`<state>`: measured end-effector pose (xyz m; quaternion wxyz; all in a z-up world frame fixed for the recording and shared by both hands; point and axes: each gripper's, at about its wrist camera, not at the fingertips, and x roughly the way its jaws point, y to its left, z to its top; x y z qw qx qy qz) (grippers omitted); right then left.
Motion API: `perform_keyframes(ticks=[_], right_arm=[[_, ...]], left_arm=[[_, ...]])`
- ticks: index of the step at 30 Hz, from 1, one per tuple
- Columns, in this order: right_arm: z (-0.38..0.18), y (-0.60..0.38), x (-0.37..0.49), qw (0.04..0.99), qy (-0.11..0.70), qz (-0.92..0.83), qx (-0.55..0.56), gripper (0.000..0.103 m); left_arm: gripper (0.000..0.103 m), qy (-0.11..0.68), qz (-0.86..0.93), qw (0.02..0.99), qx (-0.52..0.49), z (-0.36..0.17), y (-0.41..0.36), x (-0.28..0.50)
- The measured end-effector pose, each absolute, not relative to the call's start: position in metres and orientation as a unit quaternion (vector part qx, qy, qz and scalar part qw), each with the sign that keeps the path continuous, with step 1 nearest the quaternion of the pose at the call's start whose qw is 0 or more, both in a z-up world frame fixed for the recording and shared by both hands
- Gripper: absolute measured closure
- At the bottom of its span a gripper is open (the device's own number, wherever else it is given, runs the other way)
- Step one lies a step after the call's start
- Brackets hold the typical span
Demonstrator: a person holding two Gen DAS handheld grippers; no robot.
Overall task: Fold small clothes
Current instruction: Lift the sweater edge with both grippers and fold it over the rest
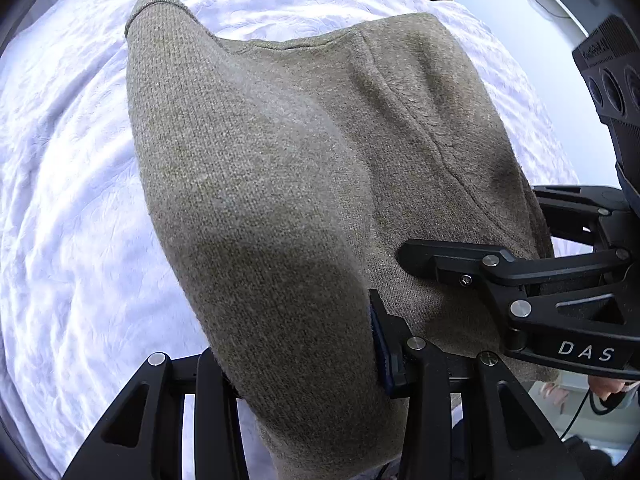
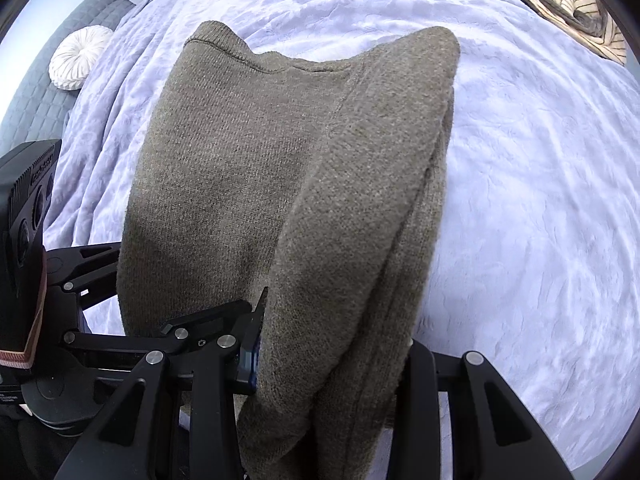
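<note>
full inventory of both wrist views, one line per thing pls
knit garment: 1, olive-grey, hanging folded over the bed, pinched along its near edge by both grippers
bedspread: 1, pale lilac-white, textured, covers the bed beneath
striped cloth: 1 heap, cream with dark stripes, far right corner of the bed
round cushion: 1, white, pleated, far left on the grey quilt
quilted cover: 1, grey, left of the bedspread
left gripper: 1, black, shut on the garment
right gripper: 1, black, shut on the garment

We cannot see the sweater's (image 1: 260, 184) lower end, cut off at the bottom edge; it covers our left tongs' (image 1: 304, 364) left finger and much bed (image 1: 60, 200).
</note>
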<state>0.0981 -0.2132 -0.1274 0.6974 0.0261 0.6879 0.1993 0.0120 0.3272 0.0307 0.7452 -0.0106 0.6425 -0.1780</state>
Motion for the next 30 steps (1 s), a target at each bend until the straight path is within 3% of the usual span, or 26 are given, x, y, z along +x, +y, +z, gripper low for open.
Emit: perform_keyframes(ticks=[30], right_arm=[[-0.147,-0.231,0.063,0.673,0.670,0.313,-0.005,0.062]], left_arm=[[0.060,0.673,-0.089,0.733,-0.034,0.035,0.319,0.031]])
